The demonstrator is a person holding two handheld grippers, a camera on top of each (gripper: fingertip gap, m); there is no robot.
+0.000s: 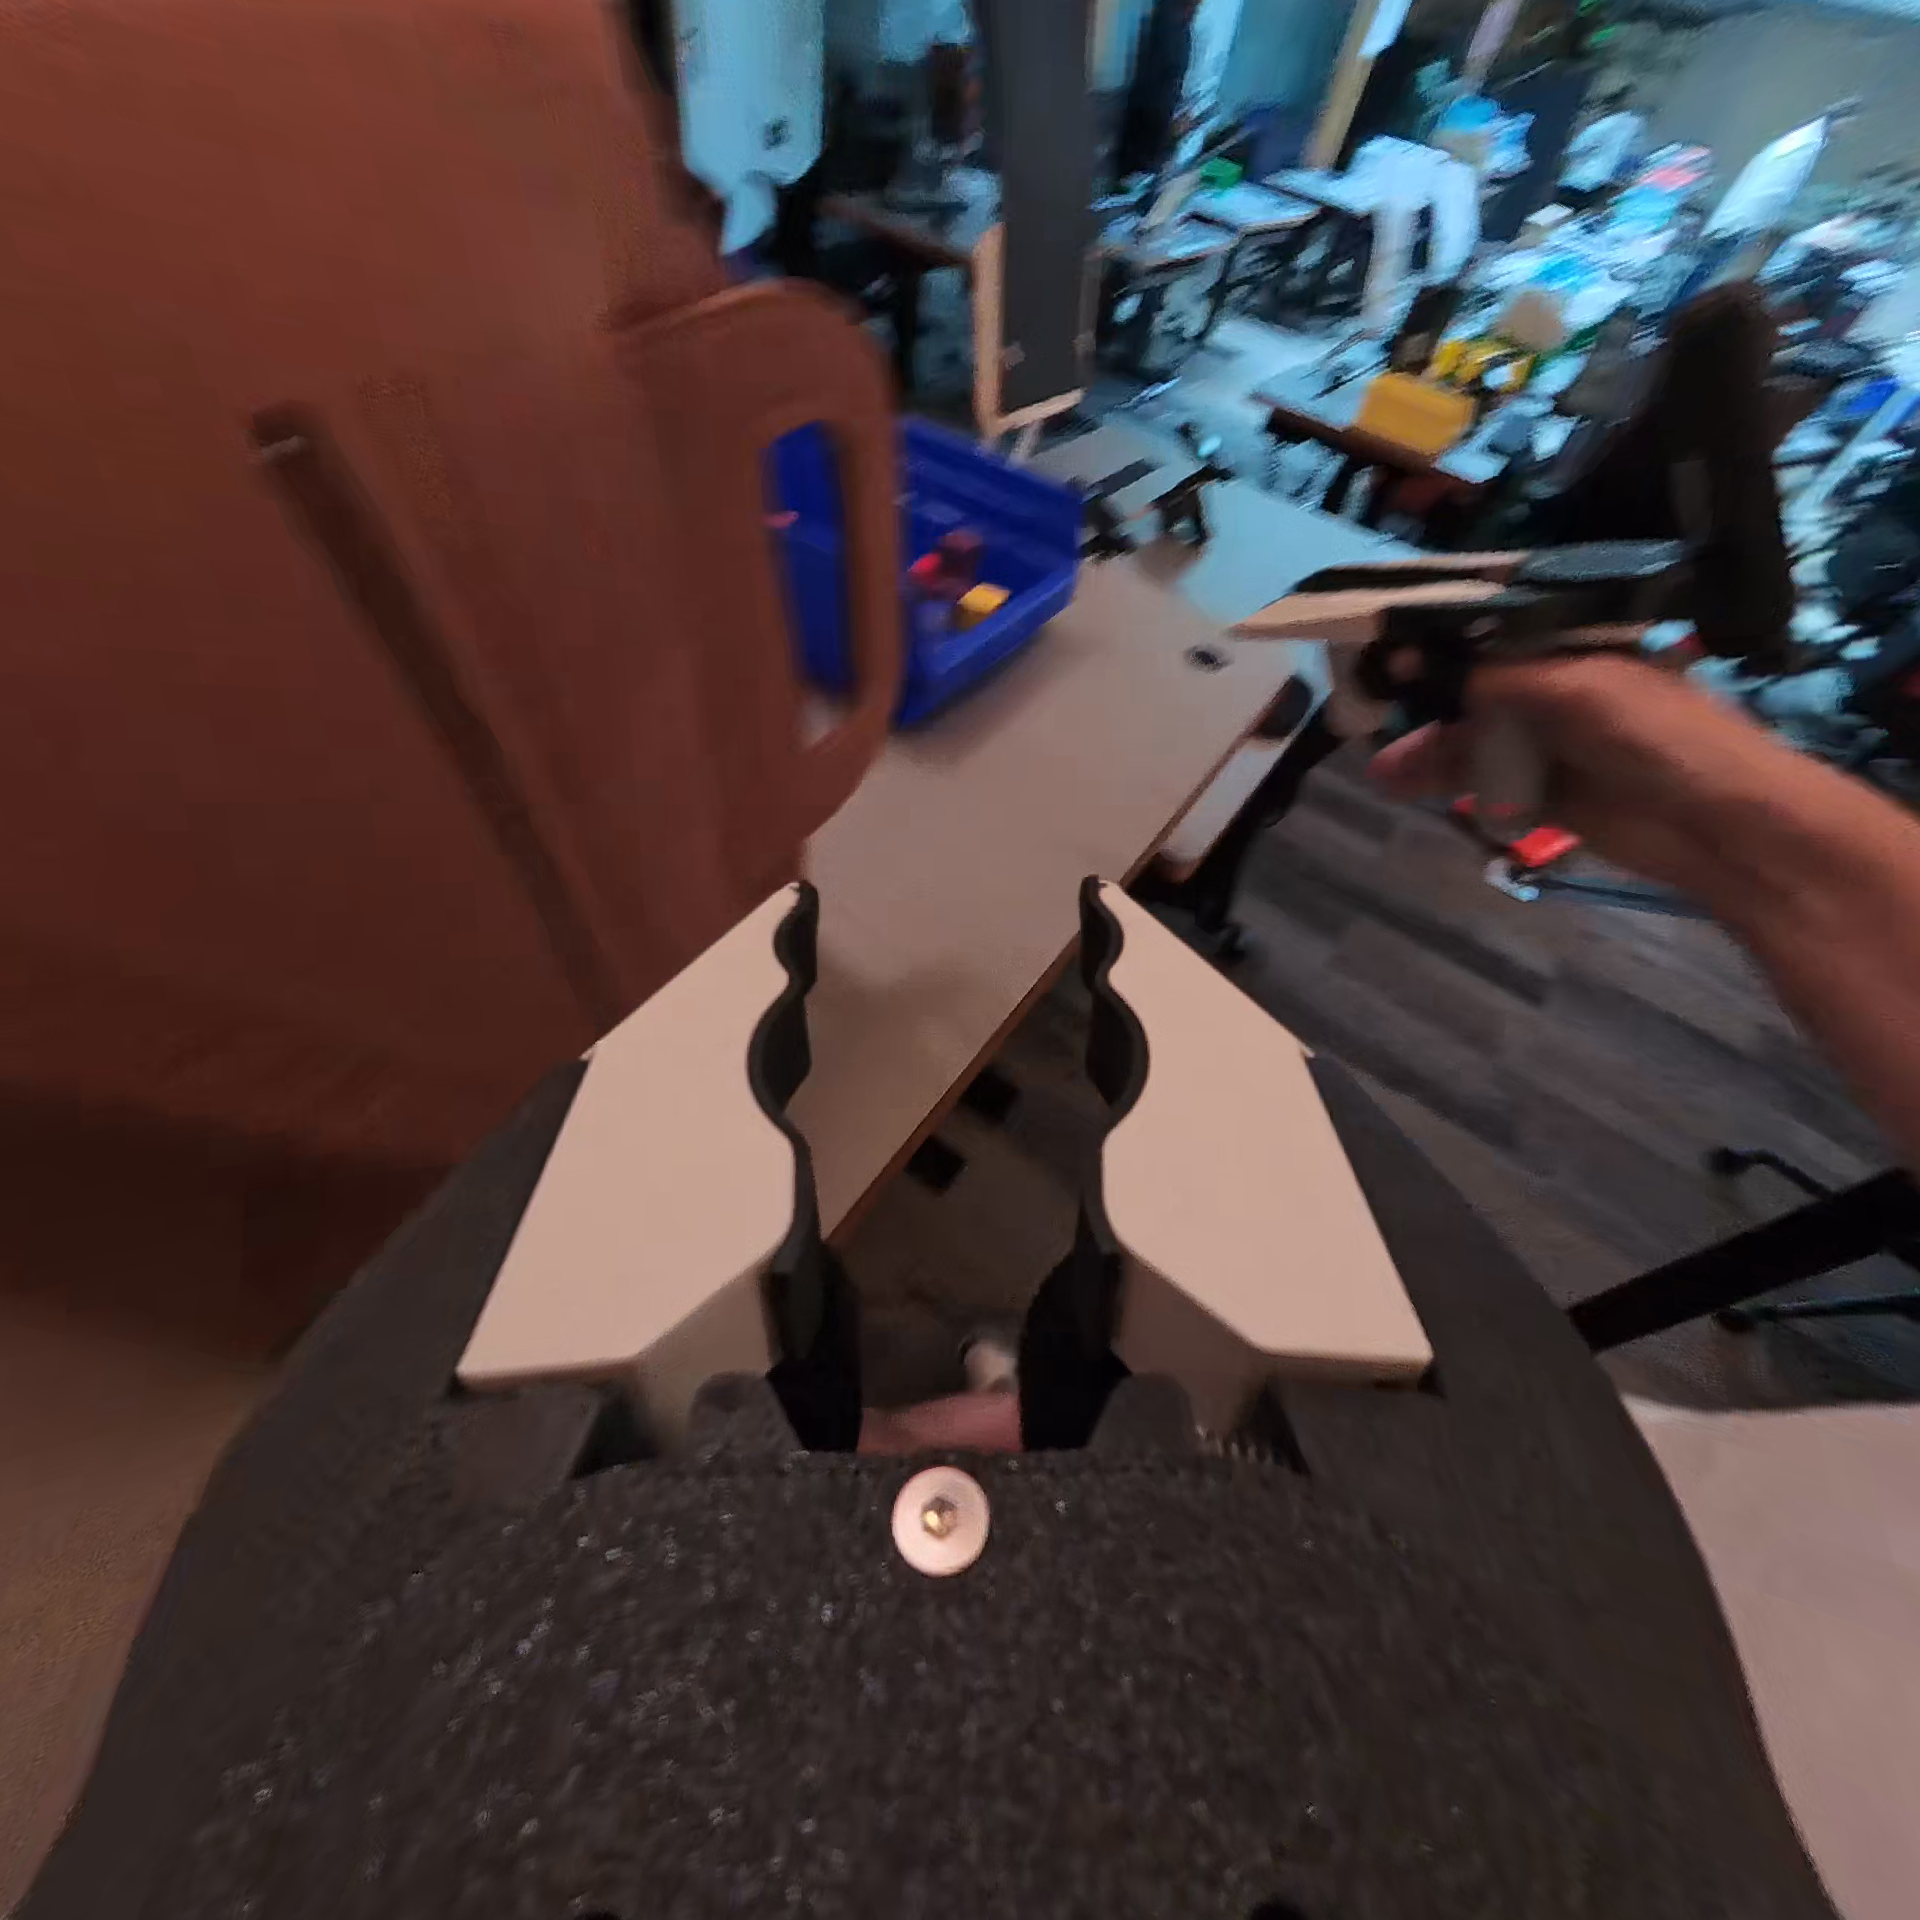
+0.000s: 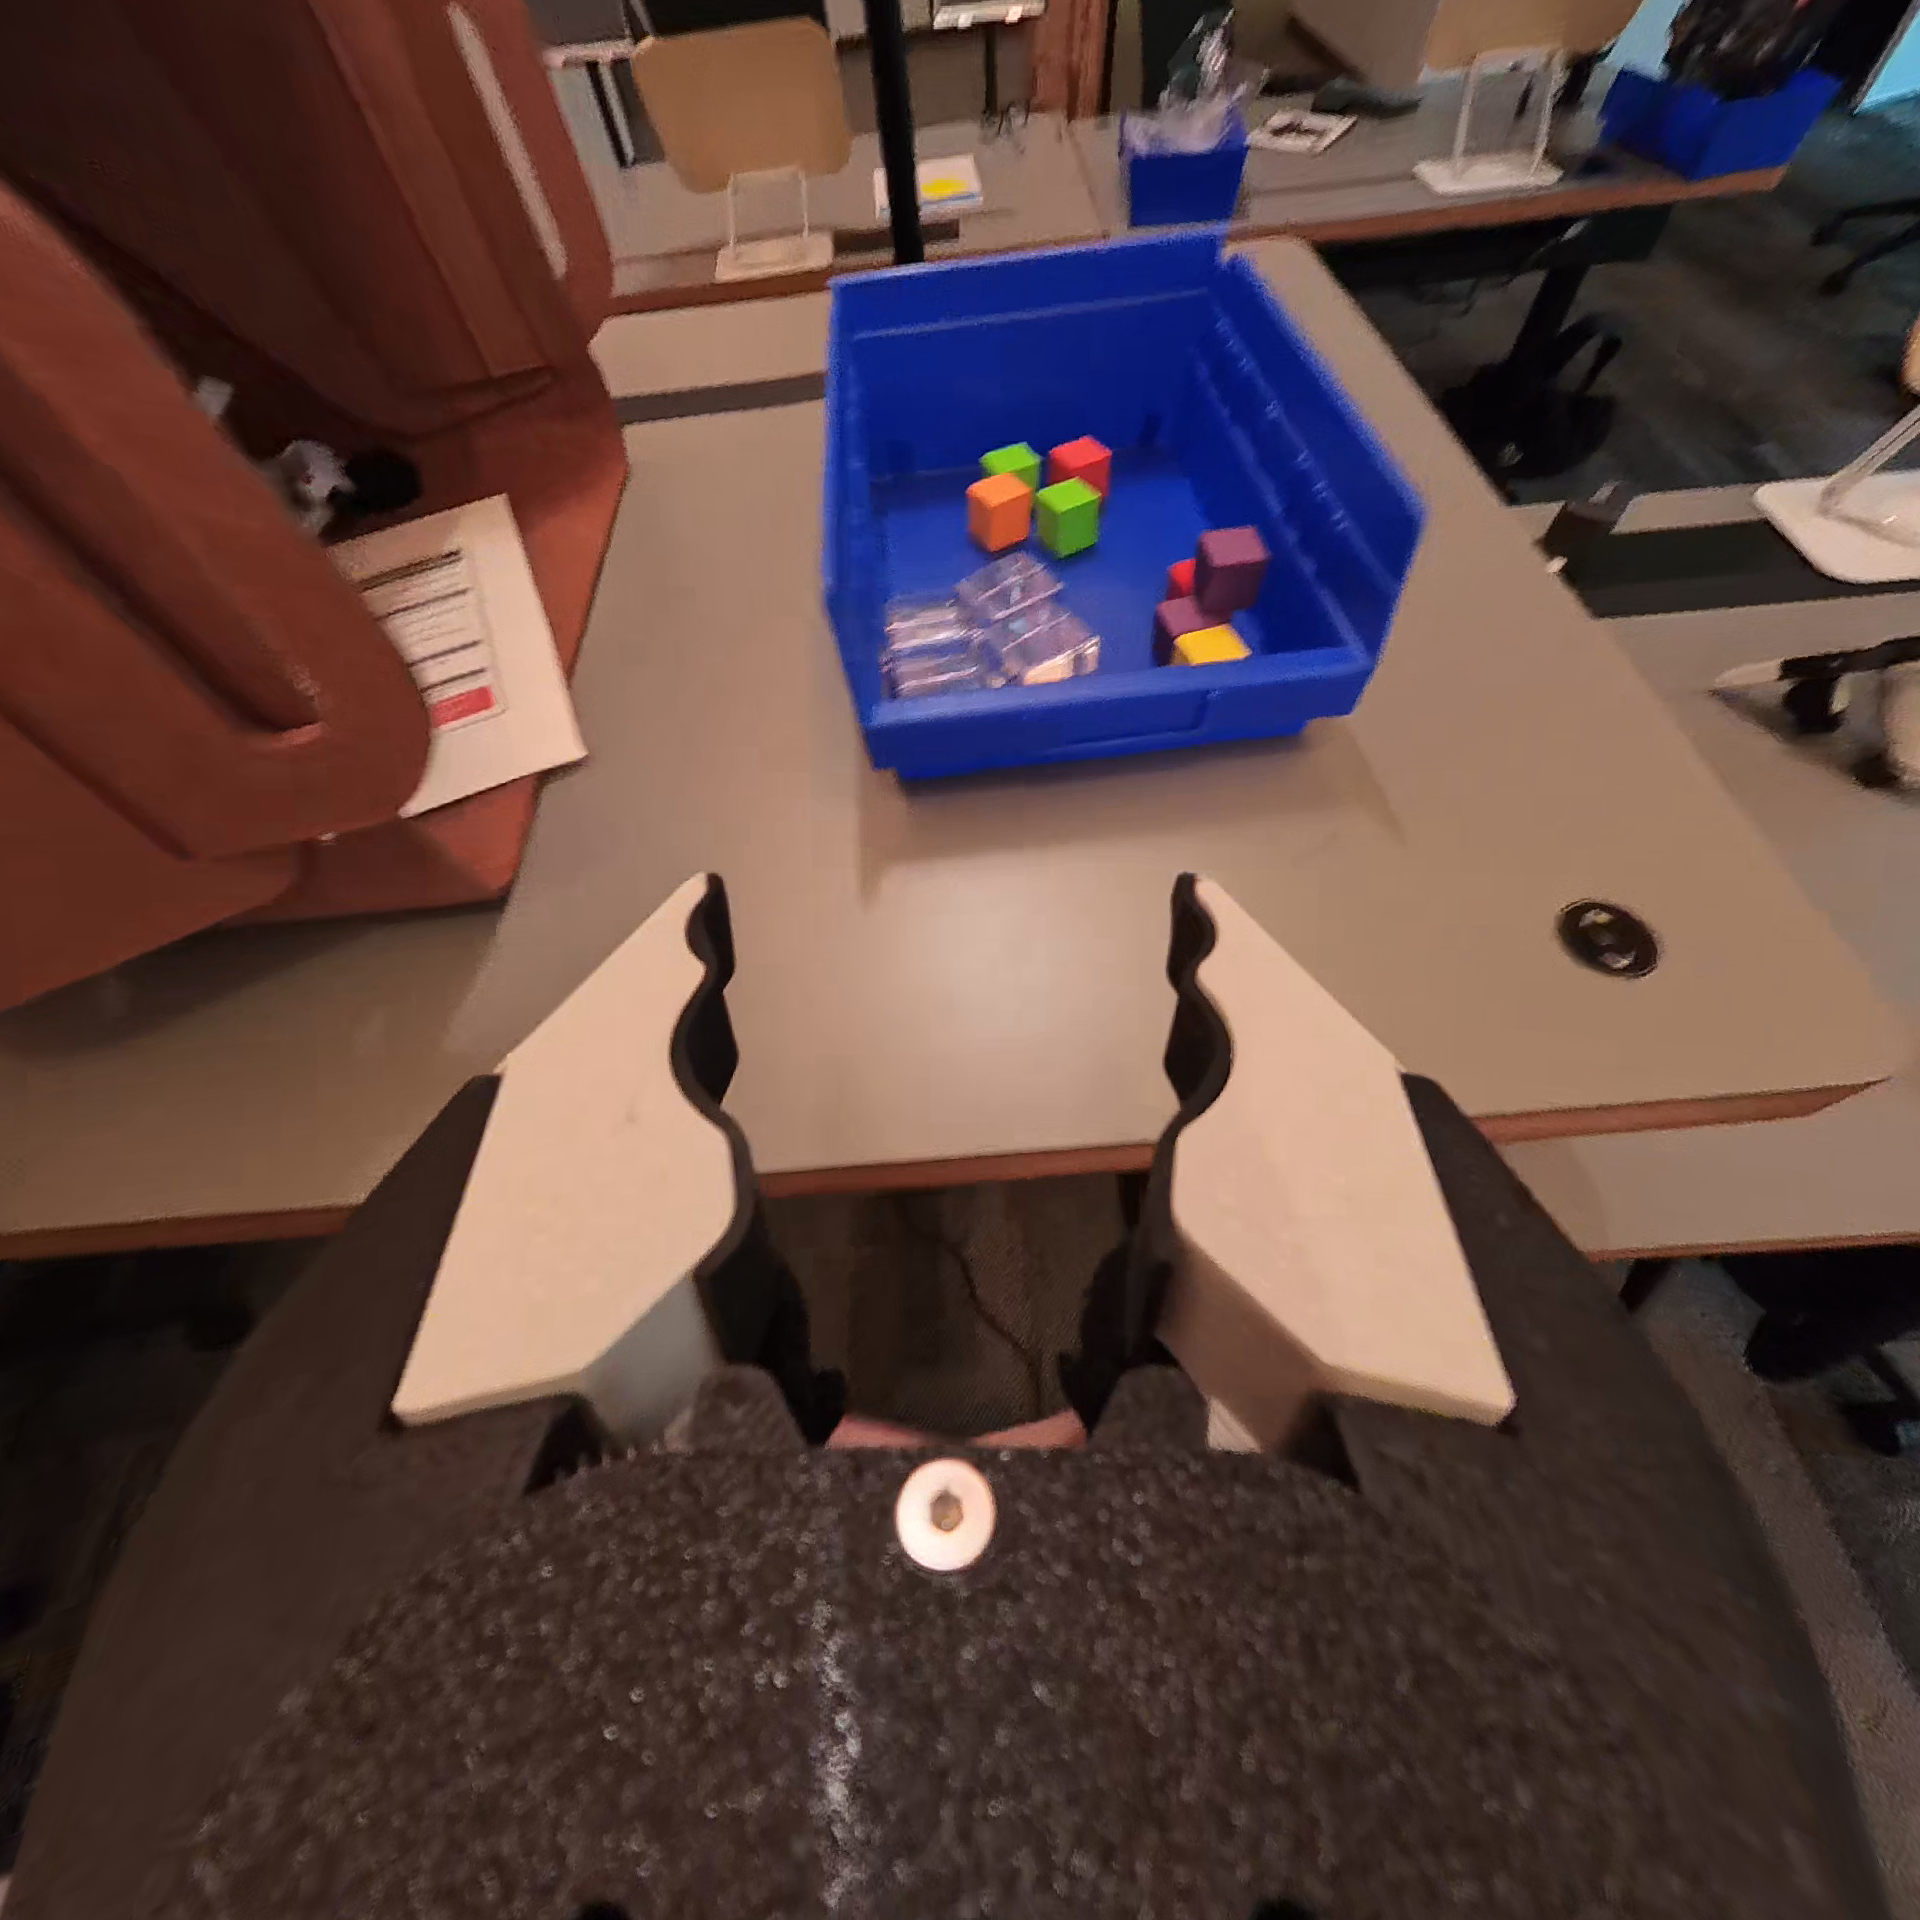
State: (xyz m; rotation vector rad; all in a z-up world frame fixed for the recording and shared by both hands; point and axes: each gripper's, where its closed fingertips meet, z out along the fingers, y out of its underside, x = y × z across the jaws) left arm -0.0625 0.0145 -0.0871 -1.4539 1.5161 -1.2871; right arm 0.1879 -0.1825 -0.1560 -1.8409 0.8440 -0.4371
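Beyond the near edge of the table (image 2: 1039, 997), we hold our right claw (image 2: 948, 896) spread and empty; the blue bin (image 2: 1081, 717) of coloured cubes (image 2: 1066, 516) lies farther on. Our left claw (image 1: 945, 902) is spread too, beside a brown board (image 1: 312, 623).

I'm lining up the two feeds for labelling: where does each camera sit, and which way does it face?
Left wrist view: on the left hand-held gripper, open and empty, facing along the grey table beside a brown wooden cabinet; a hand holds the right hand-held gripper.
Right wrist view: on the right hand-held gripper, open, before the table's near edge, facing the blue bin of coloured cubes.
Shared: table, bin, cabinet.
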